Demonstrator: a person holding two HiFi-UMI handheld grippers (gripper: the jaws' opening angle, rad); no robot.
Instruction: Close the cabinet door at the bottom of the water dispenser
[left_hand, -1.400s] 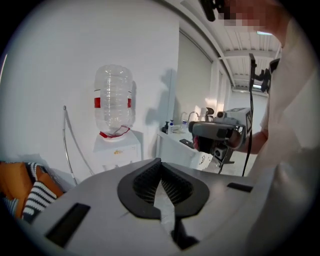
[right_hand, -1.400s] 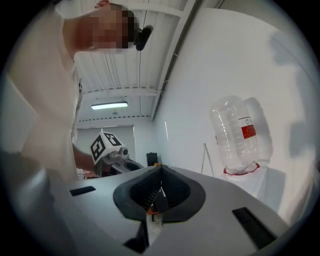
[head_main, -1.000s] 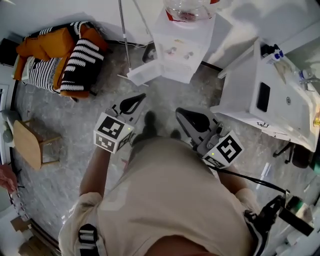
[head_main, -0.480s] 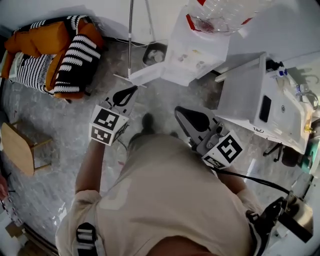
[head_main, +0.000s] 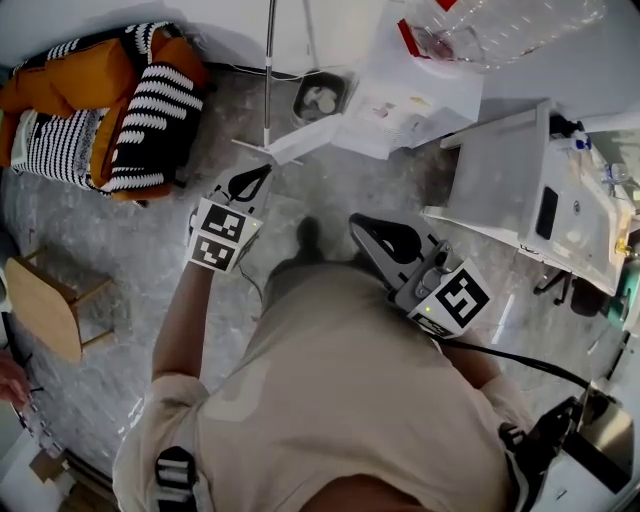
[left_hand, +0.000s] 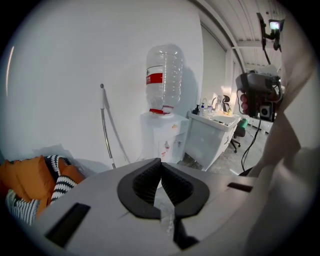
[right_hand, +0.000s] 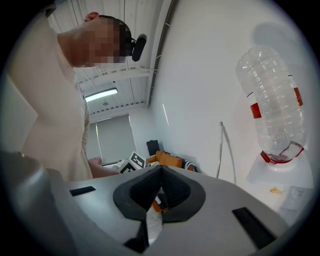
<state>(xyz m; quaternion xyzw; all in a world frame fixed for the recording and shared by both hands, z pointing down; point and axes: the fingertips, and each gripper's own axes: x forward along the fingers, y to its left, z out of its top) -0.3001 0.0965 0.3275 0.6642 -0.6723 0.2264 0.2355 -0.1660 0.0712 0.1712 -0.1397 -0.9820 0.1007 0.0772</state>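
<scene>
The cabinet door (head_main: 292, 146) stands swung open at the foot of the water dispenser (head_main: 400, 100), which sits against the wall with its bottle (head_main: 510, 30) on top. I have my left gripper (head_main: 262, 172) near the door's free edge, jaws clenched on nothing. My right gripper (head_main: 357, 222) hangs further back, by my torso, jaws likewise pressed together and empty. Striped orange cushions (head_main: 110, 110) lie off left, and a white desk (head_main: 495, 170) stands to the right.

bottle (head_main: 500, 30) partly beyond head view's top edge; dispenser (left_hand: 165, 135) foot behind left gripper (left_hand: 161, 162)
</scene>
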